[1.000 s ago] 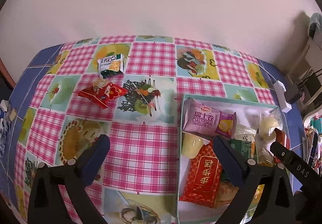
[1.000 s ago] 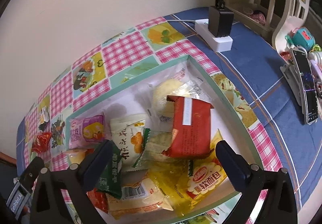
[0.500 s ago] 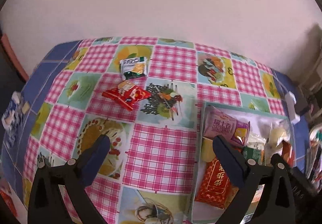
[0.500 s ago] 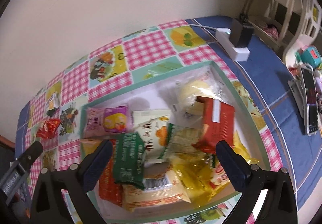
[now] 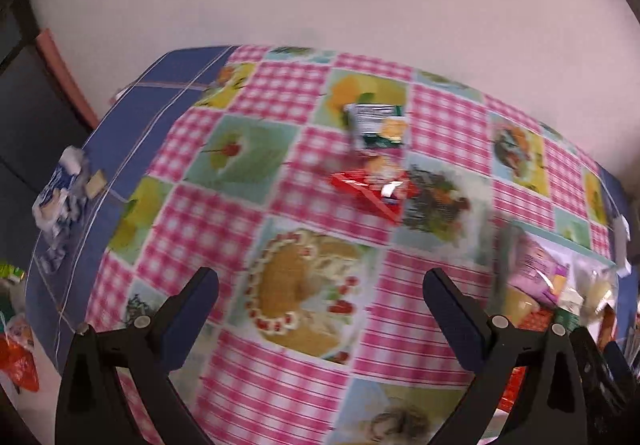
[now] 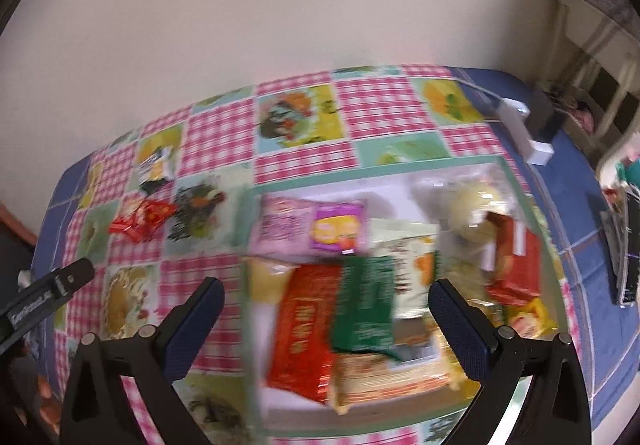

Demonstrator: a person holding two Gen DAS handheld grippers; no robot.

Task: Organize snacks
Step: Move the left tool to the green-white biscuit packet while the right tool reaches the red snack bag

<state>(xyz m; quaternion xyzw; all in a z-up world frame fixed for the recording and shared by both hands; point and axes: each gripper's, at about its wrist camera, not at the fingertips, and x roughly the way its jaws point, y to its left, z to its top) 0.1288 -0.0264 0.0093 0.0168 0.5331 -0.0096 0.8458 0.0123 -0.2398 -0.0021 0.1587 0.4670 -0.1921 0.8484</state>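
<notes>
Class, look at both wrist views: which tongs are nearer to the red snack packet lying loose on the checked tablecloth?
Left. The left tongs face the red snack packet directly, open. The right tongs hang over the snack box, packet far off to their left.

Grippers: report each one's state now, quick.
Left gripper: open, holding nothing.
Right gripper: open, holding nothing.

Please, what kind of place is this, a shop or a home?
Most likely a room in a home. The table carries a fruit-patterned checked tablecloth set against a plain wall, a white power strip with a charger lies on it, and a cluttered white shelf unit stands beside it.
</notes>
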